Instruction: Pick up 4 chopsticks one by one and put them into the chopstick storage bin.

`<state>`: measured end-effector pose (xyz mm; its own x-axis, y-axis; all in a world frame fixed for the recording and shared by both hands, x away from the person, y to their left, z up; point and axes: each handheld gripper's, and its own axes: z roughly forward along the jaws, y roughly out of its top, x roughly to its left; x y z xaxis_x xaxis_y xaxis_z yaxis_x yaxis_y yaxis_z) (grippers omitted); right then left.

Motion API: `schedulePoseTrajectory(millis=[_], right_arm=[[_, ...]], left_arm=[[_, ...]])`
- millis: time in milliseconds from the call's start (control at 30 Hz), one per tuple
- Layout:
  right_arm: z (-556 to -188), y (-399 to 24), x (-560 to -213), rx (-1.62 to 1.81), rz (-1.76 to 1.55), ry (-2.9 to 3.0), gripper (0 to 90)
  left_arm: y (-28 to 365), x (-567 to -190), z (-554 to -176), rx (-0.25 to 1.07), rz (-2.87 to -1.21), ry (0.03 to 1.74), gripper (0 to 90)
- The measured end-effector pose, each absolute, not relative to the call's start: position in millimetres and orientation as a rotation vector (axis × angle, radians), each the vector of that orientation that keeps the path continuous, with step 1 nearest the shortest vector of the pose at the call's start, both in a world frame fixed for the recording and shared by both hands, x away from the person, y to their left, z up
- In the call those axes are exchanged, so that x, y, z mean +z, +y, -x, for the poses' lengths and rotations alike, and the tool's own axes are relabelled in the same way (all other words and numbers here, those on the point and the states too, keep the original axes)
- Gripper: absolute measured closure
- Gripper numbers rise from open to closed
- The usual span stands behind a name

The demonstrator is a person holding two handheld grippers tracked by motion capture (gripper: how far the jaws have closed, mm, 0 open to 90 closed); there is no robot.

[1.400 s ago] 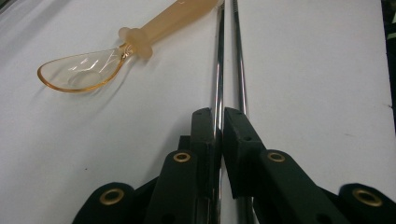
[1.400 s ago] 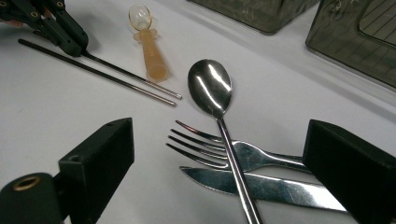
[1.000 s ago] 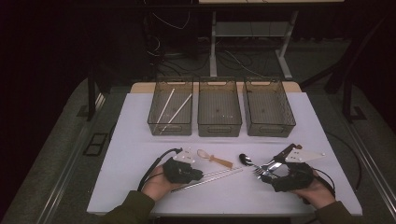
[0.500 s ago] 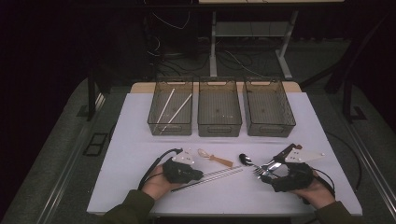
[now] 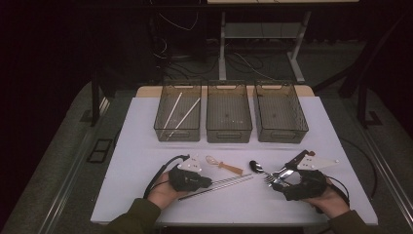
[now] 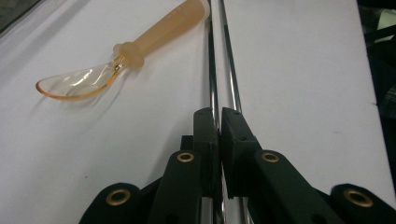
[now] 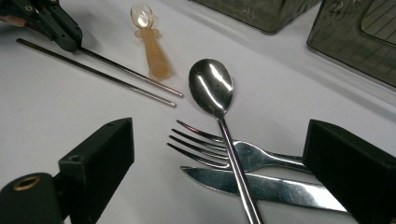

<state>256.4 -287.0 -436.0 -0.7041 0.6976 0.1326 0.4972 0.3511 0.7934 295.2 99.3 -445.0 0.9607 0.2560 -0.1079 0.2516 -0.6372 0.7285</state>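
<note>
The left gripper point(image 6: 219, 122) is clamped on one of two metal chopsticks point(image 6: 212, 79) lying on the white table point(image 5: 146, 146). The right gripper point(image 7: 224, 158) stands wide open over a fork point(image 7: 219, 151), knife point(image 7: 261, 186) and spoon point(image 7: 212, 88). Beyond them lies an orange plastic spoon point(image 6: 126, 56).

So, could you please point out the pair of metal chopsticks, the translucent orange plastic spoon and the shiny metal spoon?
pair of metal chopsticks point(image 6: 231, 70): left gripper view, on one rod's shaft.
translucent orange plastic spoon point(image 6: 163, 28): left gripper view, on its handle.
shiny metal spoon point(image 7: 211, 86): right gripper view, on its bowl.
</note>
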Motion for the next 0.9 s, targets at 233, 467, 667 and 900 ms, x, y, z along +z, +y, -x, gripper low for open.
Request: schedulePoseTrajectory(millis=[233,467,667,900], right_arm=[[-256,-287,-436,1.279,-1.075,2.383,9.2],[-256,-287,-436,1.282,-1.074,2.381,9.2],[-256,-285,-438,1.276,-1.066,2.379,9.2],[-260,-282,-444,1.278,-1.055,2.376,9.2]], left_arm=[[100,-441,-293,-0.007,-2.264,0.375,85.1],[103,-436,-293,-0.011,-2.249,0.381,85.1],[109,-431,-295,-0.022,-2.224,0.405,85.0],[112,-426,-296,-0.009,-2.214,0.432,85.0]])
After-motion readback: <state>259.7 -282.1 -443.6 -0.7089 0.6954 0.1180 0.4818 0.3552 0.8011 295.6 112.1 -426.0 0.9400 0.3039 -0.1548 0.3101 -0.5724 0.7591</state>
